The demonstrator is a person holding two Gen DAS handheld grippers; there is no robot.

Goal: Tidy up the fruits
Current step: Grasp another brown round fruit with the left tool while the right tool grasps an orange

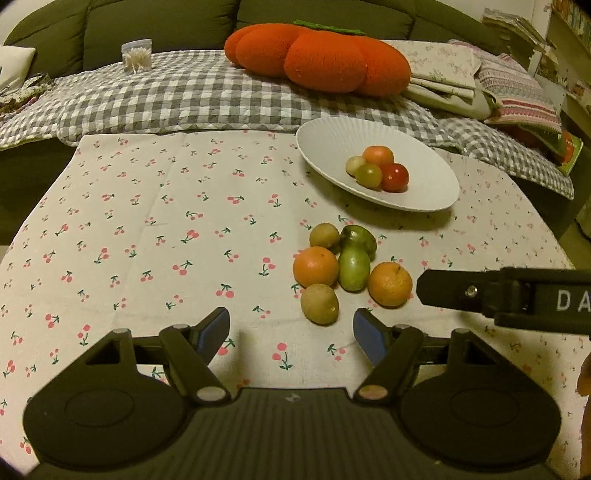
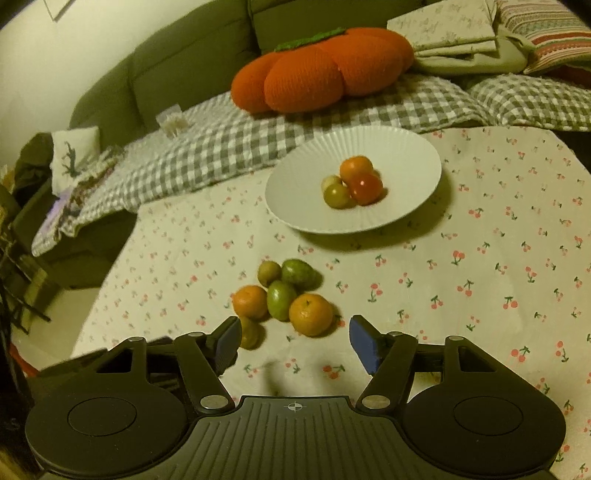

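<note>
Cherry-print tablecloth (image 1: 147,221) covered the table, gray checked blanket (image 1: 177,99) lay along its far edge, with orange pumpkin cushion (image 1: 317,59), folded linens (image 1: 443,74) and green sofa (image 1: 159,22) behind.

A white ribbed plate (image 1: 325,147) holds four small fruits (image 1: 378,168): orange, red, olive-green, pale. Near it on the counter (image 1: 147,221), six fruits (image 1: 351,269) cluster touching: two oranges, two green, two brownish.

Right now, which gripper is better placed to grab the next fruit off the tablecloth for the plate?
Right. The right gripper is open with the near orange almost between its fingertips. The left gripper, also open, lines up with no fruit.
</note>
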